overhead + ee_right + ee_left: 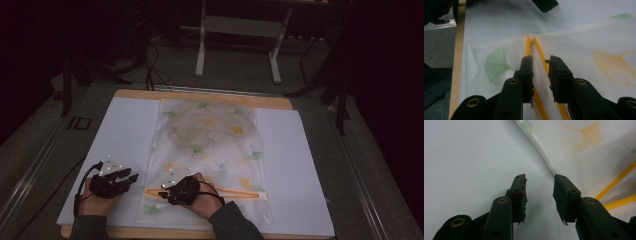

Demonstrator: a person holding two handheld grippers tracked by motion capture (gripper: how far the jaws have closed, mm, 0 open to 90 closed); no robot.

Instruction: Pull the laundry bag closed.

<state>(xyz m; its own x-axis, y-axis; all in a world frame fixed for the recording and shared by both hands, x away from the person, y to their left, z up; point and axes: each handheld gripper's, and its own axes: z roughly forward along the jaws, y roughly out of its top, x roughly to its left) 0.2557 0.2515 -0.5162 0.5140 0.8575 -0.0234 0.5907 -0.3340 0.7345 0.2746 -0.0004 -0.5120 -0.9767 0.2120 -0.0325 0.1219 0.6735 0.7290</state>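
Note:
A white cloth cover [210, 135] printed with orange and green ginkgo leaves lies flat along the middle of the white tabletop [125, 130]. Two yellow zip strips [240, 192] run across its near end and meet at a point [531, 37] by the cloth's left edge. My right gripper [162, 192] points left, low over that end. Its jaws stand open [541, 60] astride the two yellow strips, with nothing pinched. My left gripper [131, 177] rests on the bare white top just left of the cloth edge [541, 150], open [540, 178] and empty.
The table's wooden rim [461, 50] runs along the near side and the far side [200, 95]. A white metal stand [200, 50] and cables sit on the dark floor beyond. White surface lies on both sides of the cloth.

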